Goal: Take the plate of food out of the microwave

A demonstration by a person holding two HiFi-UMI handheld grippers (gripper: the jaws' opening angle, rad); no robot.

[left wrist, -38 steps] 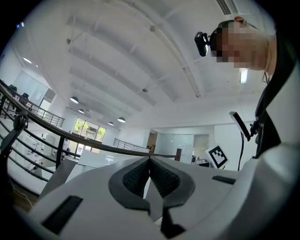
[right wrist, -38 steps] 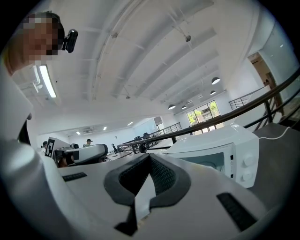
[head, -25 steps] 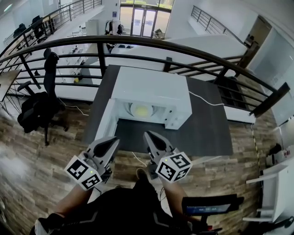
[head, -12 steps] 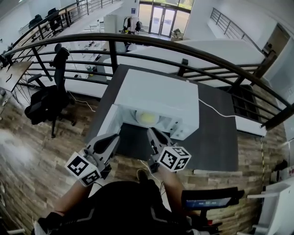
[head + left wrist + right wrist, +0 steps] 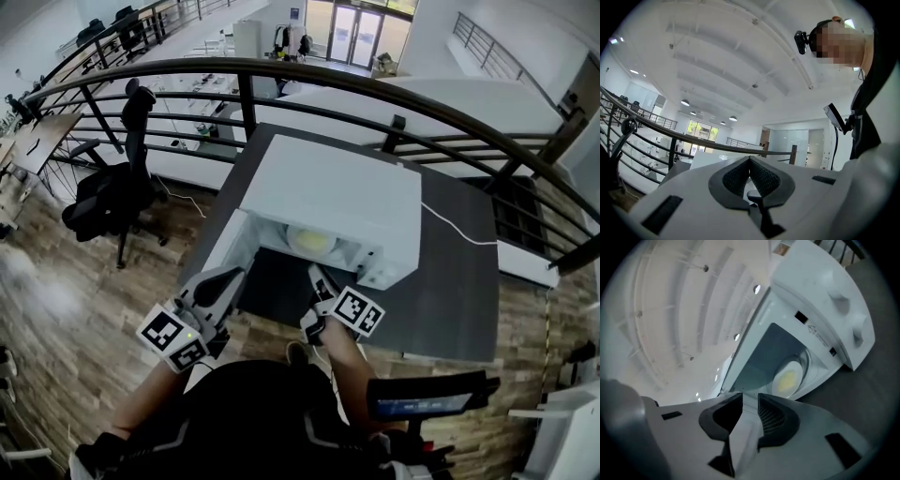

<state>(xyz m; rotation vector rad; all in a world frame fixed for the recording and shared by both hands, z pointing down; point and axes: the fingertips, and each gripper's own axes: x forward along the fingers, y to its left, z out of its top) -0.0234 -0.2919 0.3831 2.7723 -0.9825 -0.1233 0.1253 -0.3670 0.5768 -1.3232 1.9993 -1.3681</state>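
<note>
A wood floor [image 5: 66, 319] spreads around the microwave [image 5: 337, 202], and a dark railing [image 5: 375, 89] curves behind it. The microwave is white and sits on a dark table [image 5: 450, 281] that reaches out to its right and in front of it. A black chair [image 5: 117, 192] stands well to the microwave's left, off the table. The microwave's door [image 5: 228, 248] is swung open on its left side, leaving the cavity open to the front. A thin white cable [image 5: 450, 220] runs across the table from the microwave's right side.

Both grippers hover just in front of the microwave. The left gripper [image 5: 225, 279] is before the open door; its jaws are pressed together at the tips with nothing between them. The right gripper [image 5: 321, 278] is before the cavity mouth, rolled to one side. Its jaws have just been opening and stand apart around nothing.

The plate [image 5: 311, 241] is inside the microwave, in the middle of the cavity, carrying pale yellow food [image 5: 788, 379]. Neither gripper touches it.
</note>
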